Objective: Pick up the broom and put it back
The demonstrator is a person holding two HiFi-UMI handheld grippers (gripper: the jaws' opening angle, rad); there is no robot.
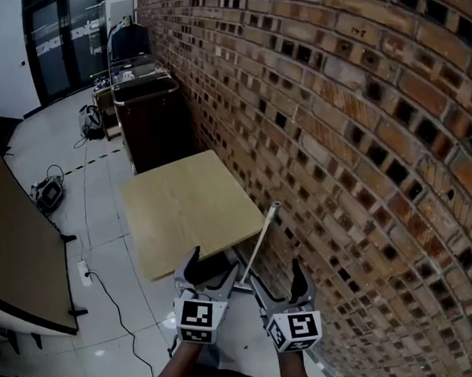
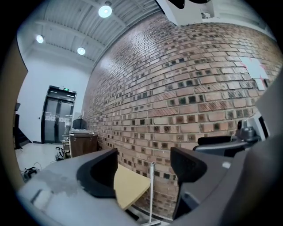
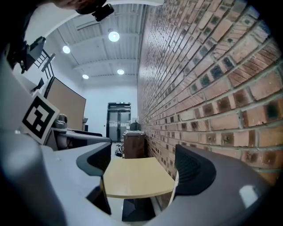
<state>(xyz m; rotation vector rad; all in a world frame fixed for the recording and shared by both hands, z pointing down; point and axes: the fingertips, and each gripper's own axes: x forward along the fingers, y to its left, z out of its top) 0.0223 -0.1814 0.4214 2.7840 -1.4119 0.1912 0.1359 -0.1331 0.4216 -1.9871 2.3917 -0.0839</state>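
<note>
Left hand-held gripper [image 1: 214,262] and right hand-held gripper [image 1: 276,279], jaws apart; broom [image 1: 264,238], lower end obscured, beside table [image 1: 185,211].

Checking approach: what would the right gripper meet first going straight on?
Probably the wooden table's near edge, centred between the right gripper's open jaws; depth is unclear. The broom handle stands further right.

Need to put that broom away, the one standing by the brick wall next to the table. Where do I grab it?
Grip the broom on its thin handle's upper half, approaching from the open floor side: the brick wall backs it and the table crowds its left.
</note>
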